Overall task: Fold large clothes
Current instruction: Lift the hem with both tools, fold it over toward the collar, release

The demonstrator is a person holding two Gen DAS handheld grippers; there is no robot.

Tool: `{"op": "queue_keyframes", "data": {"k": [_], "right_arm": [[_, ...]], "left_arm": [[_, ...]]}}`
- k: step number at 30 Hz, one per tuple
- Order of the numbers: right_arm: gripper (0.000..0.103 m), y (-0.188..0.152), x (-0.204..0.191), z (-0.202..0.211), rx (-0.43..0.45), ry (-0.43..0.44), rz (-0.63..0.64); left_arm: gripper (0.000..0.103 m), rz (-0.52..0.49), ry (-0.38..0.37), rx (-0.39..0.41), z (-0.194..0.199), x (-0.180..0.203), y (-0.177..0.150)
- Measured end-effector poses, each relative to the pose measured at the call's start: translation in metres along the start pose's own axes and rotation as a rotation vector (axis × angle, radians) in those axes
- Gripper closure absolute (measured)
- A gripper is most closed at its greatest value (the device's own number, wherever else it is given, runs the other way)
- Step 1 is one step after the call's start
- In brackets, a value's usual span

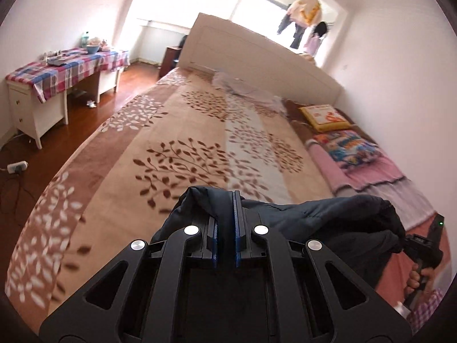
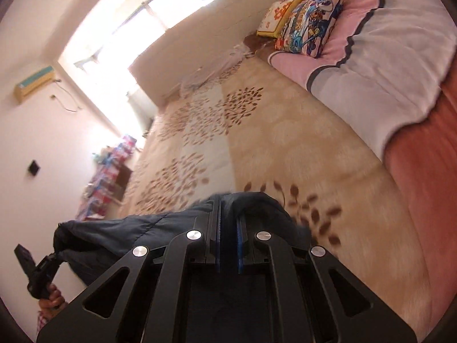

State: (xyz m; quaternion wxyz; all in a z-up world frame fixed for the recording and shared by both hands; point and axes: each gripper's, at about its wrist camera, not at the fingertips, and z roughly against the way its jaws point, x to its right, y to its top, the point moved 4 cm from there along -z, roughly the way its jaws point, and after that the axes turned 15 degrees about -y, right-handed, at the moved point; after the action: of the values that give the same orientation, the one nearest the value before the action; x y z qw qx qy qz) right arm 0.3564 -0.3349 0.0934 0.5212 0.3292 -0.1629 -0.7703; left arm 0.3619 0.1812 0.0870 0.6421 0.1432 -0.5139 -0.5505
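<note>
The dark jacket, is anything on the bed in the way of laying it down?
Nothing visible. The dark jacket hangs over bare leaf-patterned blanket; the pillows lie off to the side.

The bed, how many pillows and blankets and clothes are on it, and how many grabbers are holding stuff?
Pillows: 2, a yellow pillow and a cartoon pillow
Folded quilts: 1, the pink and grey quilt
Dark garments: 1, the navy garment
Grippers holding it: 2, the left gripper and the right gripper
Total: 6

A leaf-patterned blanket [image 1: 177,131] covers the bed, cushions [image 1: 325,117] beside the headboard [image 1: 257,57].
</note>
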Motion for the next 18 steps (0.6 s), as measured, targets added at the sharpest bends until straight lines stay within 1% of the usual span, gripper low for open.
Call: {"op": "queue_keyframes", "data": {"k": [1, 2, 4, 5, 8, 11, 14, 18], "right_arm": [[0.094, 0.005, -0.003, -0.016, -0.004, -0.014, 0.002], [0.094, 0.012, -0.006, -0.038, -0.008, -0.036, 0.005], [0.094, 0.018, -0.01, -0.077, -0.021, -0.072, 0.008], [0.094, 0.018, -0.01, -0.091, -0.029, -0.09, 0.013], [0.094, 0.015, -0.007, -0.14, -0.06, -0.128, -0.005], [0.094, 0.01, -0.004, -0.177, -0.083, -0.161, -0.003], [0.094, 0.001, -0.003, -0.207, -0.103, -0.196, 0.016], [0.094, -0.015, 0.0, -0.236, -0.148, -0.248, 0.048]], "left_arm": [[0.095, 0.007, 0.009, -0.004, -0.013, -0.005, 0.003], [0.095, 0.017, 0.028, -0.013, -0.035, -0.015, 0.005], [0.095, 0.026, 0.05, -0.03, -0.063, -0.027, 0.006], [0.095, 0.028, 0.07, -0.044, -0.084, -0.037, 0.005], [0.095, 0.024, 0.113, -0.077, -0.121, -0.054, -0.004], [0.094, 0.016, 0.152, -0.107, -0.154, -0.071, -0.016], [0.092, 0.021, 0.186, -0.144, -0.176, -0.086, -0.03], [0.091, 0.065, 0.209, -0.203, -0.19, -0.1, -0.045]]}}
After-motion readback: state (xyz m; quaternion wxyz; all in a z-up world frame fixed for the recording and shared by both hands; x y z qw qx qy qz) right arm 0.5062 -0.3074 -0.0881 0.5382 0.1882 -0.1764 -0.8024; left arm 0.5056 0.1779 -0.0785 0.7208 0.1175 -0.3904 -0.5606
